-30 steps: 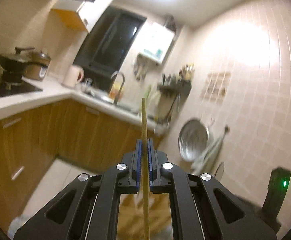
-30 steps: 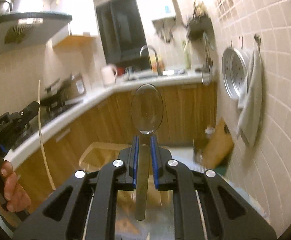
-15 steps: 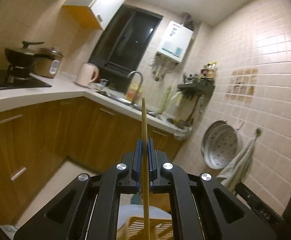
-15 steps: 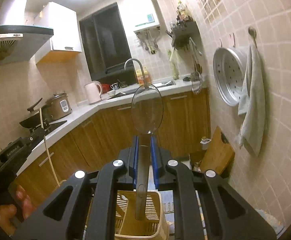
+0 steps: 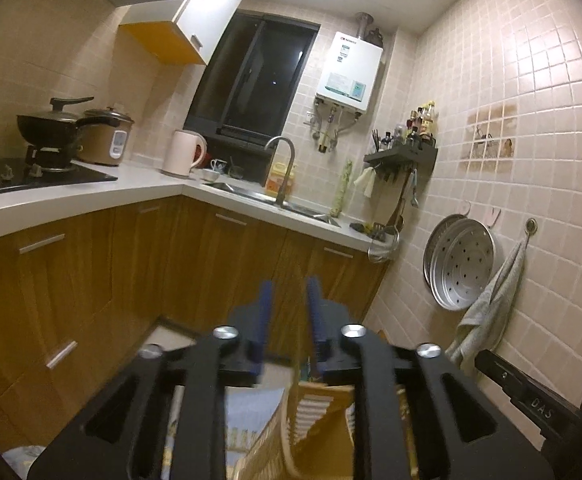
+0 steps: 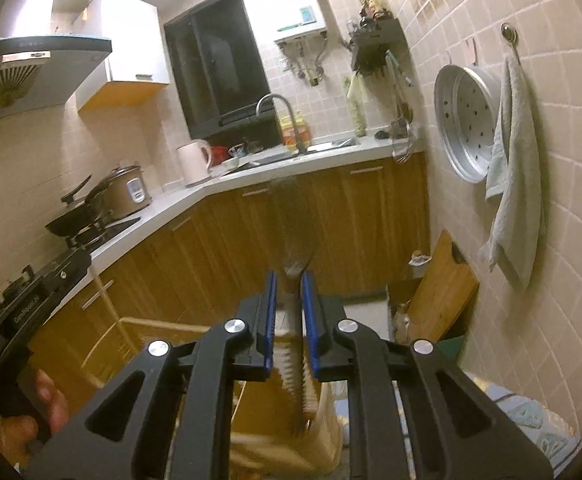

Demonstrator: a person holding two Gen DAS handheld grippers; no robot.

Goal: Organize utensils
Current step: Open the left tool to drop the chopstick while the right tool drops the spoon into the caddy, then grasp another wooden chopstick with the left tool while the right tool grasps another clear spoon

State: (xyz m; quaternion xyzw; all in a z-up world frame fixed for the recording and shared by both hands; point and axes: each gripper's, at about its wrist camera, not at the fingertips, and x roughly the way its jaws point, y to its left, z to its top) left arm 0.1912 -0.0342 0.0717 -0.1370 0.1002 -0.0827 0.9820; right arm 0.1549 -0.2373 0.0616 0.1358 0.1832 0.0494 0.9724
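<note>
The step in hand seems to be dropping 2 utensils into the beige slotted basket (image 6: 287, 436) that stands below both claws.

The left claw (image 5: 289, 320) has just been opening, and its jaws now stand apart with nothing between them. The chopstick that it held 1 second ago is gone from the left wrist view. In the right wrist view a thin pale stick (image 6: 111, 320) shows under the left claw, blurred, and it is probably that chopstick on its way down. I cannot tell if it ends inside the basket.

The right claw (image 6: 289, 312) has also just been opening a little. The metal spoon (image 6: 293, 240) is between its blue pads, blurred, with the bowl up and the handle pointing down into the basket. The pads seem not to press on it any more.

To do this well, keep each claw straight above the basket and low, open it fully and do not swing sideways, so that the spoon slides in handle first. Lift away only when both utensils rest inside.
</note>
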